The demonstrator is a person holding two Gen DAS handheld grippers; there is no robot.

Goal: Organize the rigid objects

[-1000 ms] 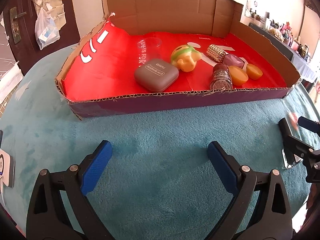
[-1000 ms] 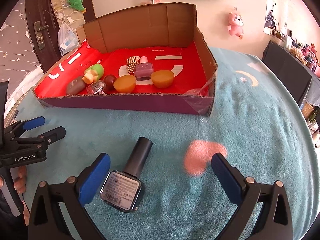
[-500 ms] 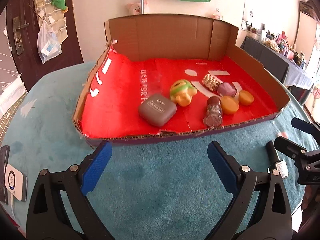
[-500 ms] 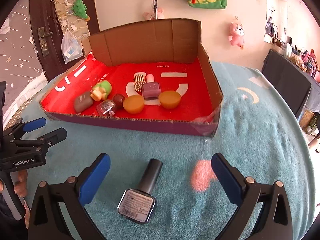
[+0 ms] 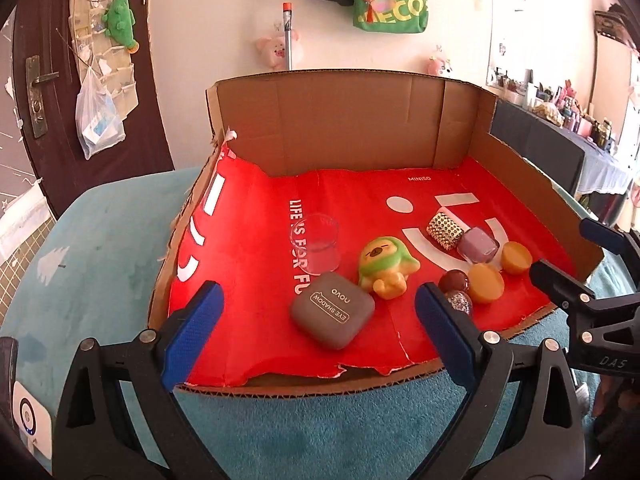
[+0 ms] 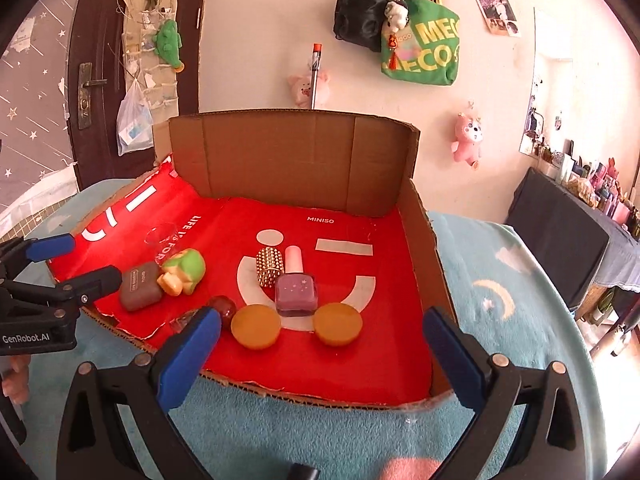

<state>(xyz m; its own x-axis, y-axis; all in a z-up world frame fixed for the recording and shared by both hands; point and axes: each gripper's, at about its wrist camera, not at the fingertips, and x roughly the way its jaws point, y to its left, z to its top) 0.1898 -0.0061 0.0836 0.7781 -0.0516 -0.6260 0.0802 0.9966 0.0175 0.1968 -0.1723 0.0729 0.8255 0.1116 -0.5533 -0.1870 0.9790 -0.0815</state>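
A cardboard box with a red lining [image 5: 256, 208] [image 6: 384, 264] stands on the teal cloth. In it lie a grey eye-shadow case [image 5: 332, 316] [image 6: 140, 286], a green-and-yellow toy [image 5: 386, 266] [image 6: 184, 272], a clear glass [image 5: 316, 246], a studded gold cylinder [image 5: 444, 232] [image 6: 270, 266], a purple nail polish bottle [image 5: 478, 244] [image 6: 296, 290], two orange discs [image 6: 256, 326] [image 6: 337, 323] and a dark red glitter bottle [image 5: 454, 290]. My left gripper [image 5: 318, 338] is open and empty at the box's front edge. My right gripper [image 6: 324, 358] is open and empty. A dark bottle cap [image 6: 302, 472] shows at the bottom edge.
The box's back and side walls stand tall; the front wall is low and torn. A white device [image 5: 28, 420] lies on the cloth at the left. A dark door, hanging bags and a cluttered side table stand beyond the round table.
Both grippers rose and tilted up toward the box. The dark nail polish bottle between the right fingers slid down out of view; only its cap shows now.
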